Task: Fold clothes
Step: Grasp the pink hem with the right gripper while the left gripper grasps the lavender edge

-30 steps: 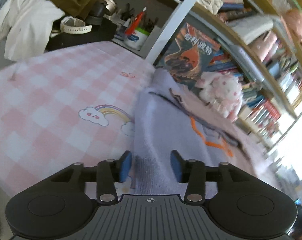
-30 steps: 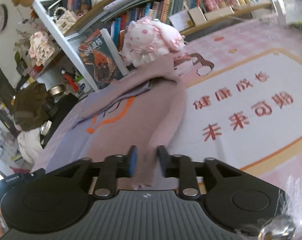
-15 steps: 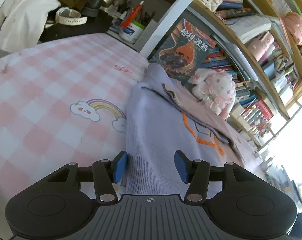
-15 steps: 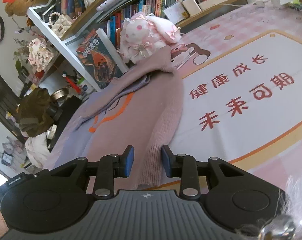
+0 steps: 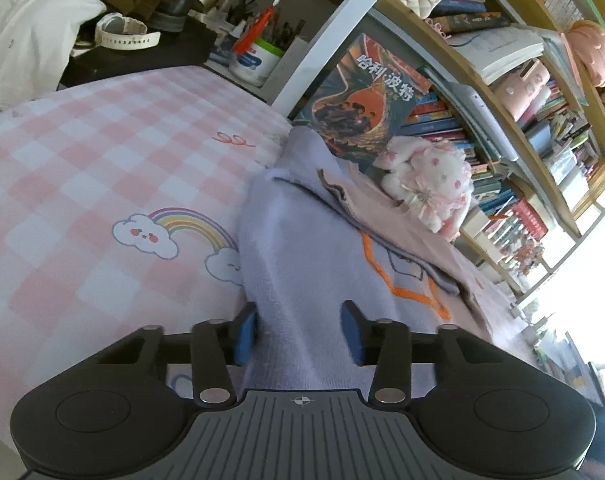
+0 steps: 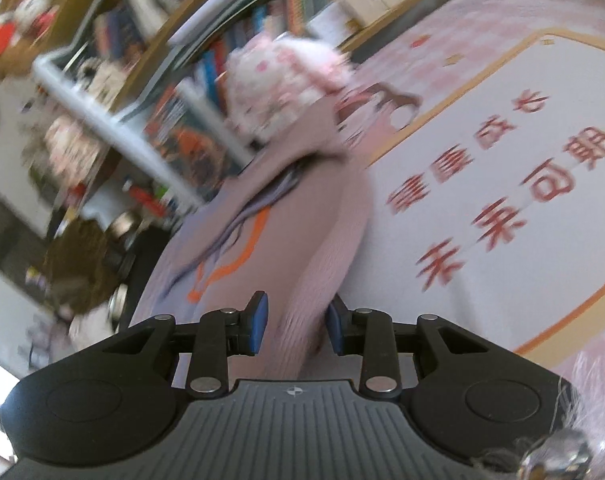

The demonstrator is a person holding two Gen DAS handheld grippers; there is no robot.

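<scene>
A pink-and-white checked bedsheet printed with rainbows and clouds (image 5: pixel 102 184) covers the wide flat surface that fills most of both views. It serves as the folding surface. In the right wrist view it also carries a large white panel with red characters.

Behind it stands a tall wooden bookshelf crammed with books (image 5: pixel 514 112), with a pink-and-white plush toy (image 5: pixel 426 184) leaning at its foot, well clear of the work.

The task's thing, a soft knitted sweater, lilac on one half and dusty pink on the other, with an orange outline on the chest (image 5: pixel 314 264), lies spread lengthwise on the sheet, running from the two grippers toward the shelf. Its sleeves seem to be laid along the body, making a long narrow shape, though the blurred right view leaves this unsure.

The left gripper (image 5: pixel 298 334) sits at the near lilac edge. Its blue-padded fingers (image 5: pixel 244 336) are spread apart, with the knit lying between them but not pinched.

The right gripper (image 6: pixel 296 324) sits at the near pink edge, over a ribbed strip. Its fingers (image 6: pixel 257 322) are likewise parted around the fabric, not clamped.

Both tools straddle the near hem at matching corners, a placement suited to gripping or letting go of that end evenly.
</scene>
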